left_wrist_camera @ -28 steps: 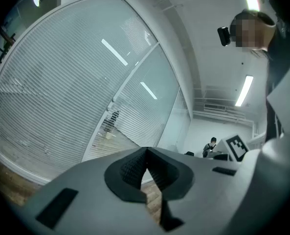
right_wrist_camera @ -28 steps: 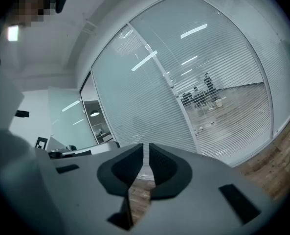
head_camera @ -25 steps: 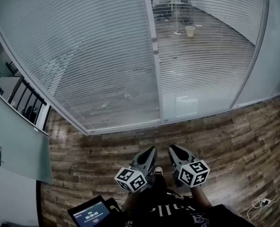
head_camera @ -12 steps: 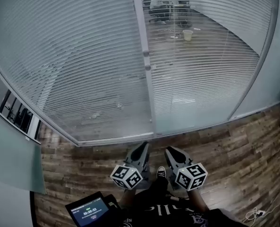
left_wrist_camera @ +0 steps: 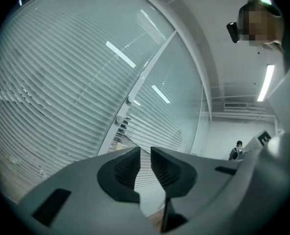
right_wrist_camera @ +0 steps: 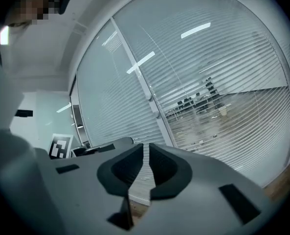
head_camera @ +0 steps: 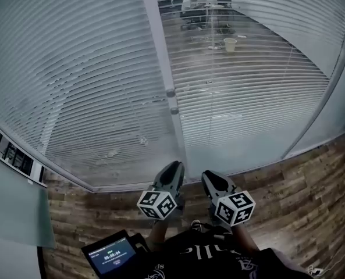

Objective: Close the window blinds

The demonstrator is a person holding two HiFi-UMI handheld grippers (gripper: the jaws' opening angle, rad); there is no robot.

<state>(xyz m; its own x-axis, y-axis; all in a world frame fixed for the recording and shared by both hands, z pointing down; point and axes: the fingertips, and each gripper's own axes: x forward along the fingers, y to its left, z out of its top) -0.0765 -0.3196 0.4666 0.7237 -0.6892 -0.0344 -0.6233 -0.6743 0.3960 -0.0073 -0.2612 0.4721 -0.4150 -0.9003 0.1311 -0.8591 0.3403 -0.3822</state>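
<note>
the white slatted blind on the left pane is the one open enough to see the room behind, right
No: the right pane's white slatted blind lets the room show through; the left pane's blind looks shut. The head view shows it.

The window blinds [head_camera: 85, 86] fill the upper part of the view behind glass, split by a pale upright frame post [head_camera: 159, 51]: the slats left of it look nearly flat and opaque, while those to the right stand open enough to show a room beyond with a pale cup [head_camera: 230, 43] on its floor. Low in the middle, above the wooden floor [head_camera: 312, 173], the left claw [head_camera: 172, 168] and right claw [head_camera: 209, 178] point side by side at the foot of the glass. The left claw's jaws have just been opening with nothing between them, and a small lit screen [head_camera: 113, 254] sits at the lower left.
</note>
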